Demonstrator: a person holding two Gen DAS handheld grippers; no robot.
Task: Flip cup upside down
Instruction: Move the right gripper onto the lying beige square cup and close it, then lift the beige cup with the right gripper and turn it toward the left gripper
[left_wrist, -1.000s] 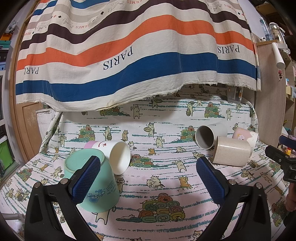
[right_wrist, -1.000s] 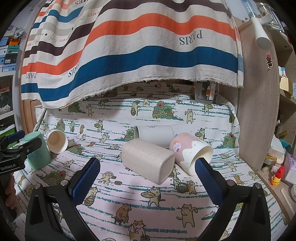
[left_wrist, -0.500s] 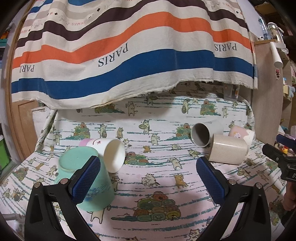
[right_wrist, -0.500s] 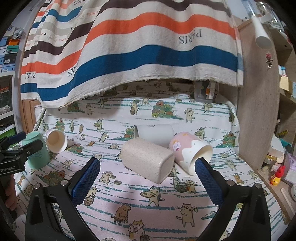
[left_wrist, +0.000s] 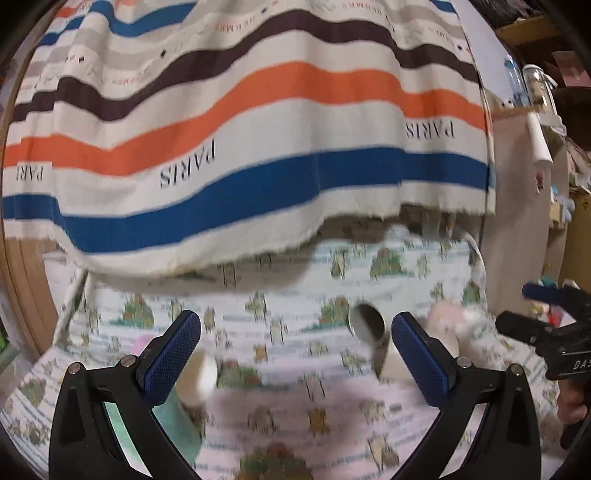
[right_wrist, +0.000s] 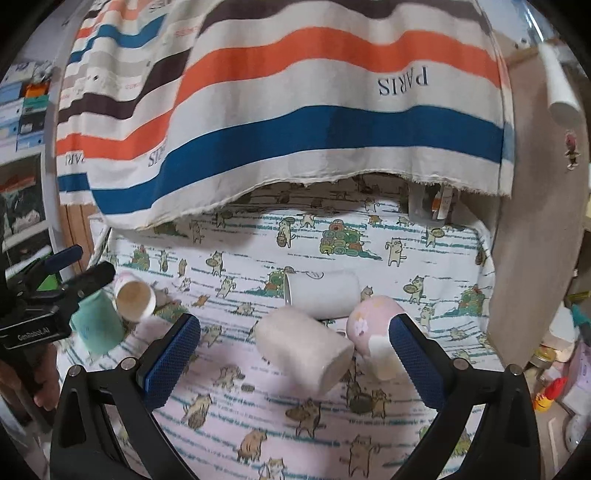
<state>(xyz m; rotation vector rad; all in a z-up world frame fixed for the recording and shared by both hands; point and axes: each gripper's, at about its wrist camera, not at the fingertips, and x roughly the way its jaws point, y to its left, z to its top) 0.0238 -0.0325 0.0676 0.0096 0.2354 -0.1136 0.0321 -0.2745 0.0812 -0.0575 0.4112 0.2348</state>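
Note:
Several cups lie on the cat-print cloth. A beige cup (right_wrist: 304, 349) lies on its side between my open right gripper's (right_wrist: 295, 354) pads. Behind it lie a white cup (right_wrist: 321, 293) and a pink cup (right_wrist: 373, 336). At the left a mint cup (right_wrist: 96, 326) stands upside down beside a white-and-pink cup (right_wrist: 135, 295) on its side. My left gripper (left_wrist: 295, 363) is open and empty above the cloth; its view is blurred. The mint cup (left_wrist: 177, 428) and white cup (left_wrist: 199, 376) sit by its left pad, the grey-mouthed cup (left_wrist: 367, 325) near its right pad.
A striped PARIS cloth (right_wrist: 295, 110) hangs over the back of the table. A wooden panel (right_wrist: 535, 221) bounds the right side, with small clutter (right_wrist: 550, 391) beyond it. The other gripper (left_wrist: 554, 332) shows at the right edge of the left wrist view.
My left gripper has risen and tilted upward, so the cups sit lower in its blurred view. The right gripper has moved slightly closer to the beige cup.

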